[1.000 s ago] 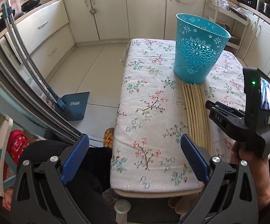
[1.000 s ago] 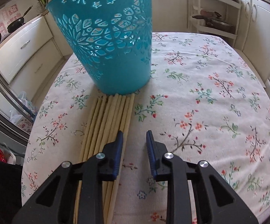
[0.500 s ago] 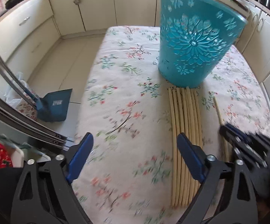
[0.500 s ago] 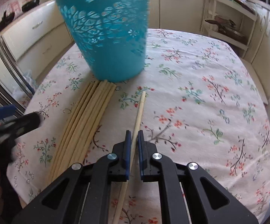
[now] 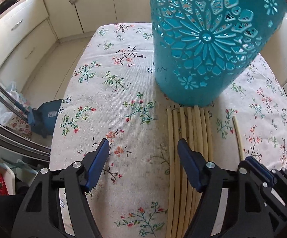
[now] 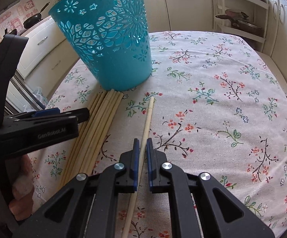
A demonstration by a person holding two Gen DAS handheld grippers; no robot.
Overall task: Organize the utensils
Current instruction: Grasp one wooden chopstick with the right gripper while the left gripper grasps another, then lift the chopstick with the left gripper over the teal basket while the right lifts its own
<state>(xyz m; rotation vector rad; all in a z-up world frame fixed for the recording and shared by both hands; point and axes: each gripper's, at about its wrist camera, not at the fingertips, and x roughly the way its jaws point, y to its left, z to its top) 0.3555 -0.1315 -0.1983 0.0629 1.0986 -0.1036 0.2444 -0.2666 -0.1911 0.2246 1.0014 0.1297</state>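
A teal cut-out basket stands upright on the floral tablecloth. A bundle of several pale chopsticks lies in front of it, tips against its base. My left gripper hovers low at the bundle's left edge, jaws closing. Its right finger is over the sticks and the pads press on nothing. My right gripper is shut on a single chopstick that lies apart, to the right of the bundle. Each gripper also shows in the other's view: the right gripper and the left gripper.
The table's left edge drops to a tiled floor with a blue dustpan and a plastic bag. Cream cabinets line the walls. A shelf rack with pans stands beyond the table's far right corner.
My left gripper came forward and down over the table to the bundle, its jaws narrowing. My right gripper shut on one chopstick and drew it rightward, away from the bundle.
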